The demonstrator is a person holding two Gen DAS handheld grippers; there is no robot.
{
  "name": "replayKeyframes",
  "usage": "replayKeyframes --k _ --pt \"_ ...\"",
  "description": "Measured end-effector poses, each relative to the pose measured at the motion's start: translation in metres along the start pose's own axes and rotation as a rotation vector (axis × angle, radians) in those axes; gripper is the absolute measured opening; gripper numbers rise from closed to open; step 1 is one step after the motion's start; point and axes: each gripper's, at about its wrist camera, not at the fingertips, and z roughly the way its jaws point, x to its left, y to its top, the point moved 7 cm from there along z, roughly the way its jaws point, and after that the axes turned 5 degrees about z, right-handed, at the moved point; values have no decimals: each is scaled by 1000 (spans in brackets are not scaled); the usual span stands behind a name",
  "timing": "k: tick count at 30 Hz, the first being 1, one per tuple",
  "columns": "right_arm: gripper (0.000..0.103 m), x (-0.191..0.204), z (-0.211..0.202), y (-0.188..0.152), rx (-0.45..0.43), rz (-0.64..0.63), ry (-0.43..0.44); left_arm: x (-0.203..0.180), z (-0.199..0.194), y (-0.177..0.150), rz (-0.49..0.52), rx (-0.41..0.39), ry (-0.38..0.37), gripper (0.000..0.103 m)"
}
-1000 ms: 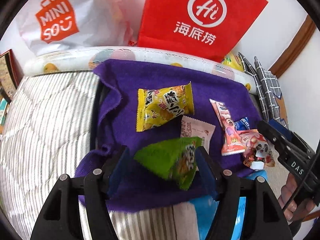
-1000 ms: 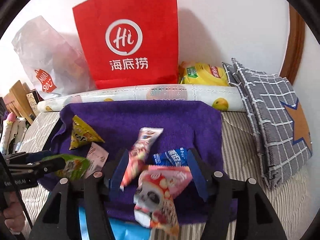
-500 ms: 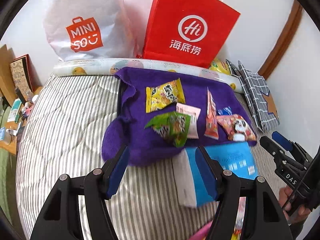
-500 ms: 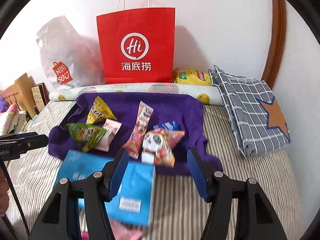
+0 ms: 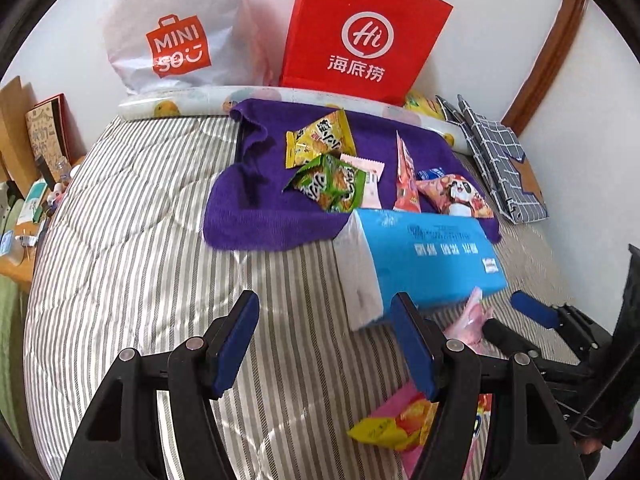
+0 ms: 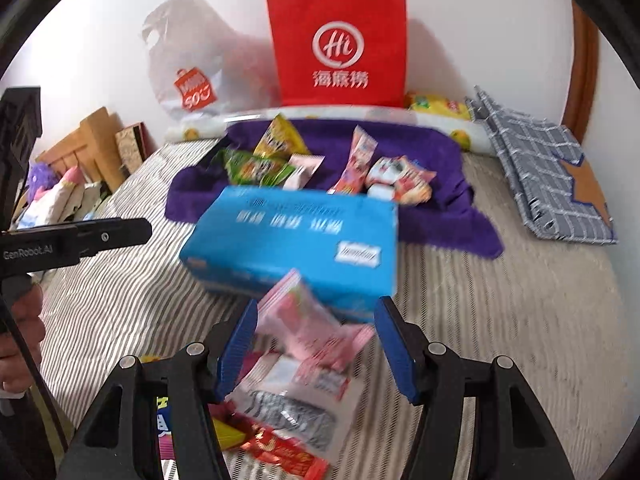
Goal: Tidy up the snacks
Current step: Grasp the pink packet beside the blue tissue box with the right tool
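A purple towel (image 5: 256,216) (image 6: 436,140) on the striped bed holds several snacks: a yellow packet (image 5: 320,142), a green packet (image 5: 332,182) (image 6: 256,170), a pale pink packet (image 5: 370,184), a long red stick packet (image 5: 406,176) (image 6: 356,164) and a panda packet (image 5: 456,196) (image 6: 400,178). More loose snacks lie near me: a pink packet (image 6: 312,324) and a red-yellow pile (image 5: 400,424) (image 6: 280,448). My left gripper (image 5: 326,344) is open and empty over the bed. My right gripper (image 6: 314,348) is open, with the pink packet lying between its fingers.
A blue tissue box (image 5: 424,256) (image 6: 296,240) lies in front of the towel. A red paper bag (image 5: 360,36) (image 6: 340,44) and a white Miniso bag (image 5: 176,36) stand against the wall. A folded checked cloth (image 5: 500,160) (image 6: 548,184) lies at right. A cluttered shelf (image 5: 24,200) stands left.
Both grippers have pulled back from the towel toward the near bed. The left let go of the green packet and the right left the panda packet; both lie on the towel.
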Motion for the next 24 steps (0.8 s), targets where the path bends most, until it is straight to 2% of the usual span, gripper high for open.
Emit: replayKeyframes --k 5,13,20,22,23,24 --pt "59 3 21 -9 49 -15 0 5 -2 -6 -7 0 11 68" --pt "73 12 37 -14 64 -66 22 9 9 -13 -20 26 18 68" --pt "73 5 52 -21 113 -27 42 1 24 -16 1 49 4 68" --pt "70 3 51 -20 97 -21 40 1 26 -16 5 57 6 68" --pt "60 1 50 -19 90 -17 24 1 28 -16 4 60 5 68" --pt "55 -1 50 -19 92 -17 9 1 29 -17 2 62 3 68"
